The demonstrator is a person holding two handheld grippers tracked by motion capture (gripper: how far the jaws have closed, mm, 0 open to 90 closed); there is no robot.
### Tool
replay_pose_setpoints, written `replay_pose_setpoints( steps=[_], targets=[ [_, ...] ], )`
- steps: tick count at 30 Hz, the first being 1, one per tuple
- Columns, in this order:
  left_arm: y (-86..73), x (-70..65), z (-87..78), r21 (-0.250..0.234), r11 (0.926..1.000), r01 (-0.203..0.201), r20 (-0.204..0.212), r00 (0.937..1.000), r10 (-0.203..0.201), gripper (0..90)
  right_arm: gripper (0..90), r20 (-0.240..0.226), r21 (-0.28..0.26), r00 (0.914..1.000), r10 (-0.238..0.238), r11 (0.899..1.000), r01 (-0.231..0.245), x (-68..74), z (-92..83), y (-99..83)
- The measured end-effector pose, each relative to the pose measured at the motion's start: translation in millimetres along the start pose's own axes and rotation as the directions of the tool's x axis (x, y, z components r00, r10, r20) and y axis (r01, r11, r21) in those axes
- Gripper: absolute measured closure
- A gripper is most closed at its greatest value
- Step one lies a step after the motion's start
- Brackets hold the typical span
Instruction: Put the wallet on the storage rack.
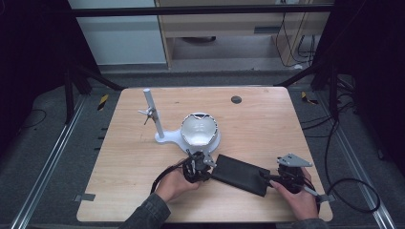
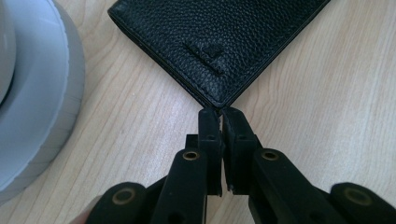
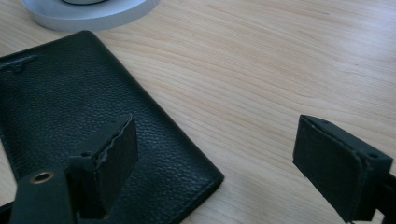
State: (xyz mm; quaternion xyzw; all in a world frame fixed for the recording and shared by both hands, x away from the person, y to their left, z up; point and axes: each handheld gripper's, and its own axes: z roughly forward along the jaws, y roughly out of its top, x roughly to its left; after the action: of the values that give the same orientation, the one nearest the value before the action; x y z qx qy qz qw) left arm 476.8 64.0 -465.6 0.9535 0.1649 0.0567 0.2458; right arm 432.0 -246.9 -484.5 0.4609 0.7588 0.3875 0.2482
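Observation:
A black leather wallet (image 1: 239,174) lies flat on the wooden table (image 1: 267,119), between the two hands. My left gripper (image 1: 208,165) is at the wallet's left end. In the left gripper view its jaws are pressed together at the tip of one corner of the wallet (image 2: 219,42), and the gripper (image 2: 219,114) pinches that corner. My right gripper (image 1: 270,180) is at the wallet's right end. In the right gripper view it (image 3: 222,140) stands wide open, one jaw over the wallet (image 3: 70,102) and the other over bare wood, with a corner of the wallet between them.
A white stand (image 1: 199,129) with a round bowl-like top and an upright post (image 1: 153,114) sits just behind the wallet; its base (image 2: 42,93) is close to my left gripper. A small dark disc (image 1: 236,99) lies near the table's far edge.

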Motion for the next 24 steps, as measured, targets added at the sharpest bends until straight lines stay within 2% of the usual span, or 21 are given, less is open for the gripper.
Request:
replay_pose_setpoints(
  steps=[1,3,4,5,6,7,8,9,10,11,12,14,15,16,17,20,24],
  targets=[
    [0.1,0.3,-0.7,-0.006,1.0,0.001,0.0,1.0,-0.001,86.2,14.0,-0.01,0.001,0.9999,-0.004,1.0,0.004,1.4,0.2,0.4],
    [0.2,2.5,-2.8,-0.031,0.9994,0.014,0.014,0.9998,-0.013,86.2,12.7,-0.053,0.007,0.9982,-0.028,1.0,0.029,13.0,1.3,3.6],
    [0.2,2.5,-2.8,-0.031,0.9994,0.014,0.014,0.9998,-0.013,86.2,12.7,-0.053,0.007,0.9982,-0.028,1.0,0.029,13.0,1.3,3.6],
    [0.6,4.7,-3.7,-0.055,0.998,0.032,0.027,0.9992,-0.03,86.2,10.9,-0.087,0.008,0.9944,-0.059,0.998,0.06,24.1,1.6,7.8],
    [0.6,4.7,-3.7,-0.055,0.998,0.032,0.027,0.9992,-0.03,86.2,10.9,-0.087,0.008,0.9944,-0.059,0.998,0.06,24.1,1.6,7.8],
    [1.0,5.3,-3.6,-0.065,0.997,0.043,0.034,0.9986,-0.041,86.2,9.7,-0.102,0.016,0.992,-0.074,0.997,0.076,30.1,2.0,10.6],
    [1.5,5.6,-3.2,-0.073,0.996,0.052,0.036,0.9981,-0.049,86.2,9.1,-0.129,0.028,0.9847,-0.117,0.992,0.122,41.3,2.9,15.7],
    [3.0,6.2,-2.8,-0.076,0.9956,0.055,0.037,0.9979,-0.053,86.2,8.9,-0.141,0.04,0.9802,-0.139,0.989,0.146,46.3,3.8,17.7],
    [3.0,6.2,-2.8,-0.076,0.9956,0.055,0.037,0.9979,-0.053,86.1,8.9,-0.141,0.04,0.9802,-0.139,0.989,0.146,46.3,3.8,17.7],
    [5.2,7.0,-3.4,-0.075,0.9959,0.05,0.034,0.9983,-0.047,86.2,9.0,-0.154,0.074,0.971,-0.183,0.978,0.196,54.9,6.5,20.5],
    [5.2,7.0,-3.4,-0.075,0.9959,0.05,0.034,0.9983,-0.047,86.2,9.0,-0.154,0.074,0.971,-0.183,0.978,0.196,54.9,6.5,20.5],
    [7.3,7.4,-4.2,-0.082,0.9953,0.051,0.034,0.9983,-0.049,86.2,9.5,-0.162,0.106,0.9608,-0.226,0.964,0.244,61.2,10.5,21.3],
    [9.4,8.3,-5.8,-0.092,0.9943,0.055,0.031,0.9982,-0.052,86.2,10.3,-0.171,0.131,0.9509,-0.258,0.951,0.281,66.6,13.9,21.2],
    [9.4,8.3,-5.8,-0.092,0.9943,0.055,0.031,0.9982,-0.052,86.2,10.5,-0.175,0.138,0.9454,-0.275,0.944,0.3,68.7,15.4,21.0],
    [10.5,8.9,-6.7,-0.089,0.9946,0.052,0.032,0.9982,-0.05,86.2,10.5,-0.175,0.138,0.9454,-0.275,0.944,0.3,68.7,15.4,21.0],
    [12.5,10.2,-8.0,-0.098,0.9936,0.055,0.032,0.9981,-0.052,86.2,11.9,-0.173,0.145,0.9361,-0.306,0.932,0.332,73.6,18.7,21.6],
    [16.0,11.6,-9.3,-0.107,0.9924,0.061,0.036,0.9977,-0.058,86.3,15.5,-0.163,0.159,0.9324,-0.323,0.924,0.347,76.6,20.9,25.9]
  ],
)
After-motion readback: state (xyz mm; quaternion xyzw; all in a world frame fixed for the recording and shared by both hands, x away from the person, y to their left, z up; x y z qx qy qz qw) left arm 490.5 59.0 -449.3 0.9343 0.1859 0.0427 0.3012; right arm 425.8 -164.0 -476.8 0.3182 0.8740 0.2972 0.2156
